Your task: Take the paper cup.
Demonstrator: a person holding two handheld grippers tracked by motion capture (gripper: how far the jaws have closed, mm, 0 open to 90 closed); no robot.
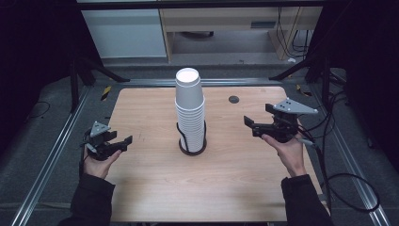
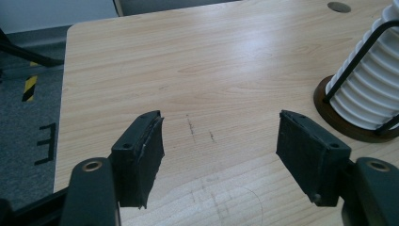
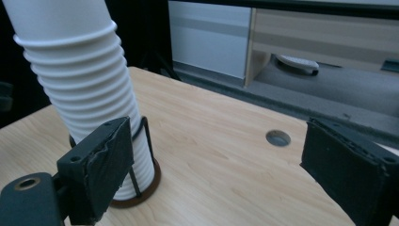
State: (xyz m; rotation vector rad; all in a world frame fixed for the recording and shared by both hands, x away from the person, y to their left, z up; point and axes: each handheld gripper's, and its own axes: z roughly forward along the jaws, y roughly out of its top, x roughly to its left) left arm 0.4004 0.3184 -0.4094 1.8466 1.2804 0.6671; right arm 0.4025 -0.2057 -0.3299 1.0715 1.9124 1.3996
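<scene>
A tall stack of white paper cups point(image 1: 190, 106) stands upside down in a black wire holder with a round dark base point(image 1: 192, 149) at the middle of the wooden table point(image 1: 155, 183). My left gripper point(image 1: 126, 141) hovers over the table's left side, jaws open, nothing between them. In the left gripper view, that gripper point(image 2: 221, 143) frames bare wood, with the cup stack point(image 2: 371, 89) off to the right. My right gripper point(image 1: 249, 125) is held to the right of the stack, jaws open and empty. In the right gripper view, the same gripper point(image 3: 216, 150) has the cups point(image 3: 80, 70) behind its left jaw.
A round cable hole point(image 1: 234, 99) lies in the table behind the right gripper. Metal rails run along both sides of the table. Cables trail on the floor at the right. Cabinets stand beyond the far edge.
</scene>
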